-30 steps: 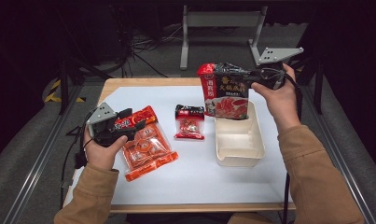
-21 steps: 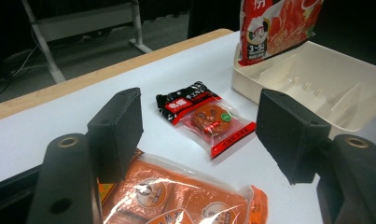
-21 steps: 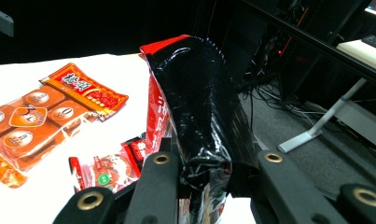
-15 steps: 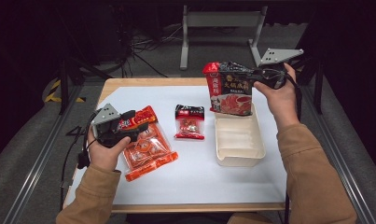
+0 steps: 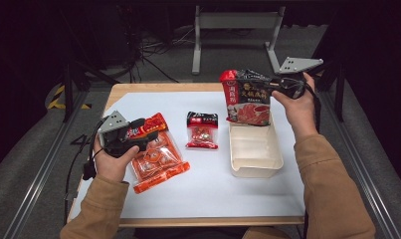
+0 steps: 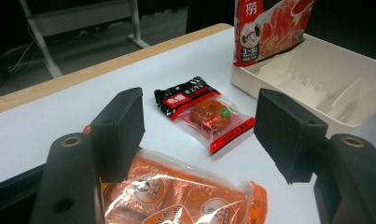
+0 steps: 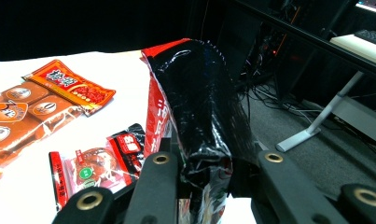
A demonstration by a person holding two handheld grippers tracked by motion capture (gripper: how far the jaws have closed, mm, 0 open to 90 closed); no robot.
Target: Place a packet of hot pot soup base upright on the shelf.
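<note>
red-black pouch (image 5: pixel 248 97) lowered into tray (image 5: pixel 255 157).

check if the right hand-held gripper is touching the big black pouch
Touching. The right gripper view shows the right hand-held gripper with both jaws pressed against the black pouch; the high view shows it lifted over the tray.

This looks like a dim lab or recording studio: around the white-topped wooden table (image 5: pixel 208 199) run metal rails (image 5: pixel 39 184), with tangled cables (image 5: pixel 153 50) and a grey metal stand (image 5: pixel 233 22) on grey carpet beyond it.
</note>
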